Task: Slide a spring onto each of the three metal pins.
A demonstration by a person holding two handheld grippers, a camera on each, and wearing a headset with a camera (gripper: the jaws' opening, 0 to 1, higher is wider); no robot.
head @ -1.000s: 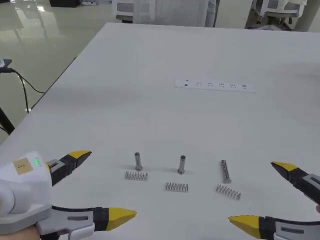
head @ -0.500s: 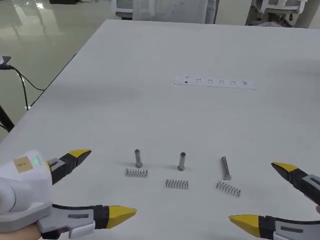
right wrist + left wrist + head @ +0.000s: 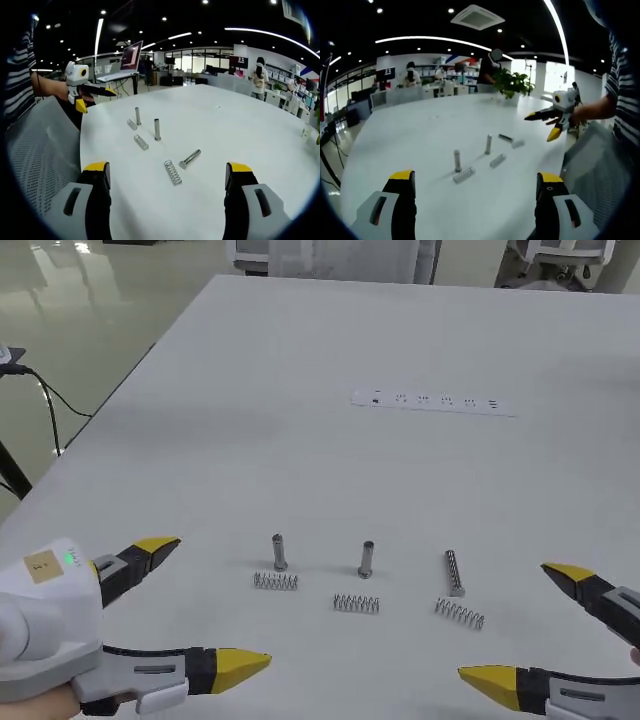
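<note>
Three metal pins are set in a row on the white table: the left pin (image 3: 279, 551) and middle pin (image 3: 367, 559) stand upright, the right pin (image 3: 452, 572) lies flat. A loose spring lies just in front of each: left spring (image 3: 275, 582), middle spring (image 3: 356, 604), right spring (image 3: 459, 614). My left gripper (image 3: 210, 605) hovers open at the near left, empty. My right gripper (image 3: 530, 625) is open at the near right, also empty. In the right gripper view the lying pin (image 3: 190, 158) and its spring (image 3: 173, 172) are closest. The left gripper view has the nearest pin (image 3: 457, 161) and spring (image 3: 464, 175) ahead.
A white power strip (image 3: 434, 402) lies further back on the table (image 3: 300, 390). The table's left edge drops to a shiny floor with a black cable (image 3: 45, 400). Office chairs stand beyond the far edge.
The head camera shifted slightly; pins, springs and both grippers keep their places.
</note>
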